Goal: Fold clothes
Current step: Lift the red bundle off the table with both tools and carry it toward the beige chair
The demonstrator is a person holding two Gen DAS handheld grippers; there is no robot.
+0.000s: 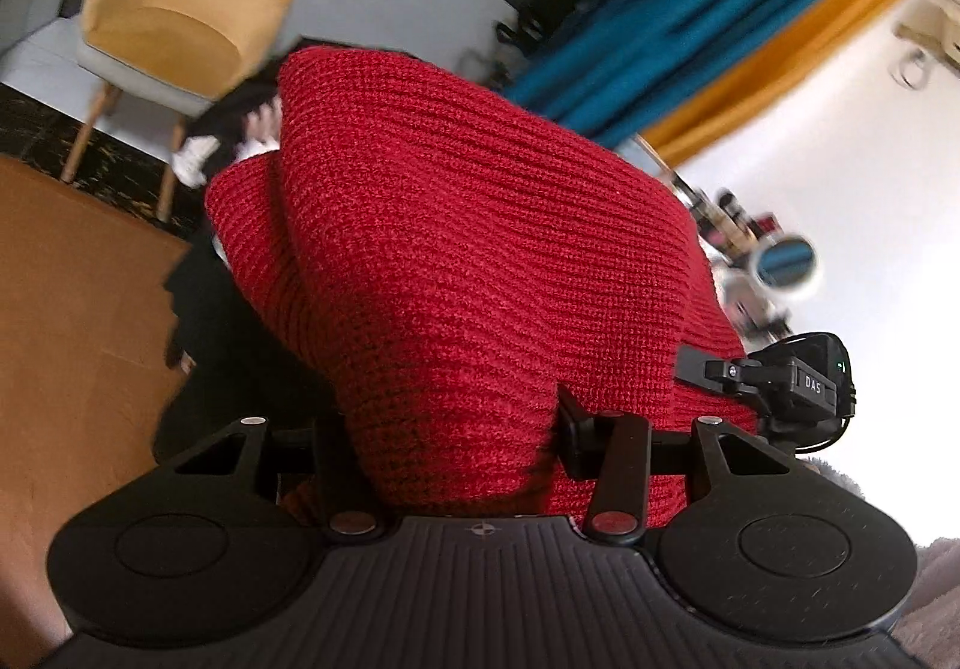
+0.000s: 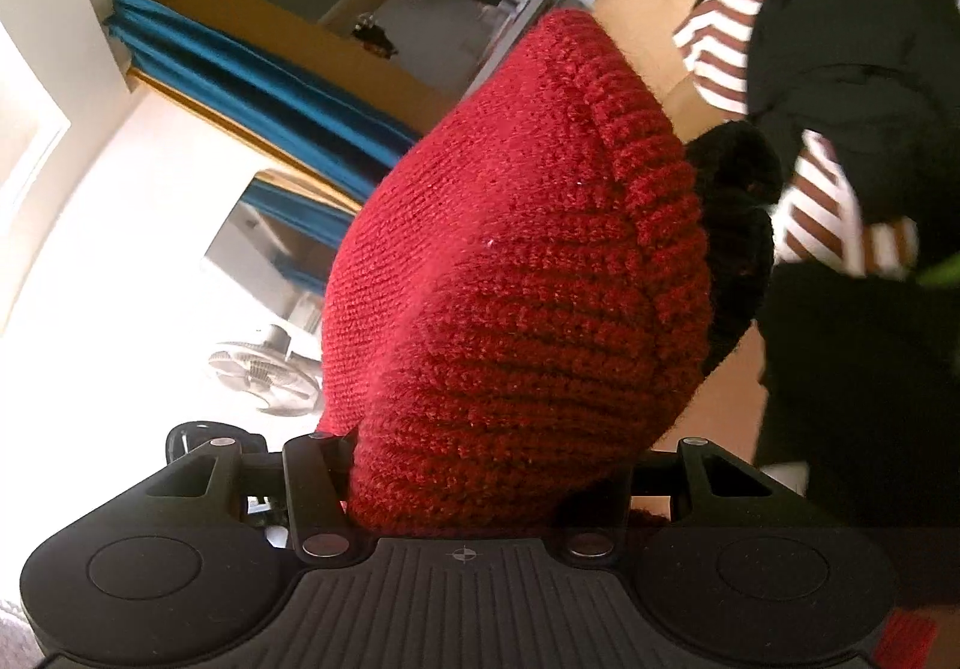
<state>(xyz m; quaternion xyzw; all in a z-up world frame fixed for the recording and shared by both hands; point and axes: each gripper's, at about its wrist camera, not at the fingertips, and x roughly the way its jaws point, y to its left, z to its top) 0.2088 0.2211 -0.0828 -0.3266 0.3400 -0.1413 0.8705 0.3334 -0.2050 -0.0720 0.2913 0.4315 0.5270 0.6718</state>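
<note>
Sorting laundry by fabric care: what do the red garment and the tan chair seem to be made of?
The red garment looks like a chunky knit, probably wool or acrylic: ribbed rows and a fuzzy, matte surface show in both wrist views, and it bunches softly between each gripper's fingers. The tan chair seems upholstered in a smooth, velvet-like fabric with pale, wood-coloured legs, though blur leaves that open.

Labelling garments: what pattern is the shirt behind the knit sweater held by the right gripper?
White with dark red stripes, partly under black clothing; shows only in the right wrist view.

"DAS" – white letters on right gripper (image 1: 780, 387)
</note>
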